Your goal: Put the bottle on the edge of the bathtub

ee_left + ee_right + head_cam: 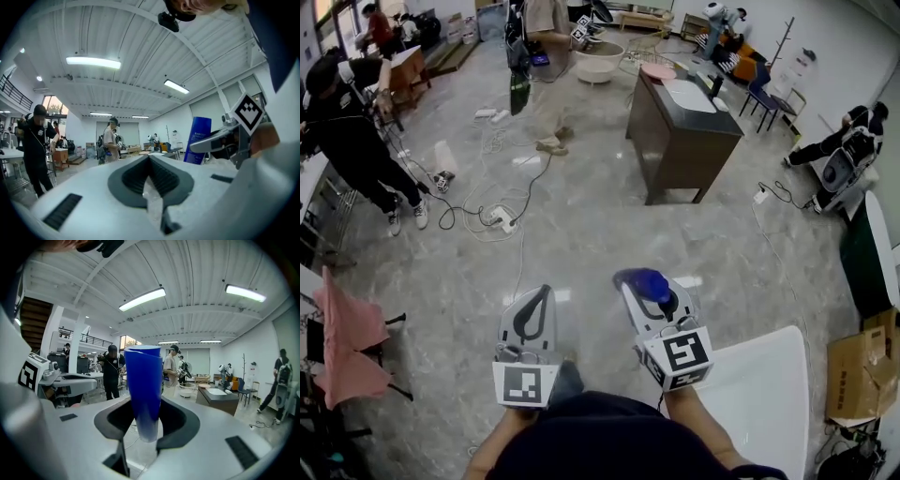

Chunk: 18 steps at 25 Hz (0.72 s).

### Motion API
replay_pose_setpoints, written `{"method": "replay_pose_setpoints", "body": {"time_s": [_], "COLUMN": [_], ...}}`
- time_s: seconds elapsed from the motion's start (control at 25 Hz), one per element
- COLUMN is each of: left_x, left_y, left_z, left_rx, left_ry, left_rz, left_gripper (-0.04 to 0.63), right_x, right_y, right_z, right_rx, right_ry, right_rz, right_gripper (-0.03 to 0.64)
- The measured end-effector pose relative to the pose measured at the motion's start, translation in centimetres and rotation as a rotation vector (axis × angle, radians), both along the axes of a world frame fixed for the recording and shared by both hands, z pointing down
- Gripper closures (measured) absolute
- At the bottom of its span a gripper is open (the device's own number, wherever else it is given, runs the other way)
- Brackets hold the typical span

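the upright bottle (pixel 142 380) is clamped in the right tongs (pixel 146 418); the left tongs (pixel 149 164) are closed, empty; the bathtub (pixel 598 58) is seen far off at twelve o'clock.

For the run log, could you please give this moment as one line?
right tool: shut on tall blue plastic bottle | left tool: shut, empty | bottle: held over grey floor

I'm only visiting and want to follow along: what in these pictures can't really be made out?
- Blue bottle: head view, blurred and largely covered by the right gripper clamping it; shape unclear.
- Bottle's label: left gripper view, print too small to read.
- White surface, lower right in head view: cut off by the edge; what it is, unclear.
- Round white basin, far off in head view: too small for detail.
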State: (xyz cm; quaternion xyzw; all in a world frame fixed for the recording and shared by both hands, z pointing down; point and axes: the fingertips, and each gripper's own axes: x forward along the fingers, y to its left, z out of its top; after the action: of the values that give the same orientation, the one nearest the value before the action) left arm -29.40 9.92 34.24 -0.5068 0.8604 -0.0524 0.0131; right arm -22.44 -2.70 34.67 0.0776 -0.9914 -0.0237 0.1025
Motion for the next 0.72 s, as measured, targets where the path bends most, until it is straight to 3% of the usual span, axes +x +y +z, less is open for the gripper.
{"method": "replay_pose_setpoints", "body": {"time_s": [0.16, 0.36, 0.72], "left_x": [-4.4, -7.8, -10.8], "left_y": [-1.3, -3.4, -5.3], "left_z": [-0.7, -0.4, 1.2], "left_rx": [0.027, 0.027, 0.019], "left_ry": [-0.036, -0.024, 0.023], "left_rz": [0.041, 0.127, 0.190], "left_gripper": [0.595, 0.595, 0.595], "right_x": [-3.8, -6.4, -8.7], "right_y": [-1.2, -2.7, -3.5], "right_z": [0.0, 0.0, 1.4], "right_rx": [0.008, 0.006, -0.003], "right_ry": [-0.004, -0.007, 0.029], "right_rz": [0.052, 0.135, 0.181], "right_gripper": [0.457, 0.457, 0.456]}}
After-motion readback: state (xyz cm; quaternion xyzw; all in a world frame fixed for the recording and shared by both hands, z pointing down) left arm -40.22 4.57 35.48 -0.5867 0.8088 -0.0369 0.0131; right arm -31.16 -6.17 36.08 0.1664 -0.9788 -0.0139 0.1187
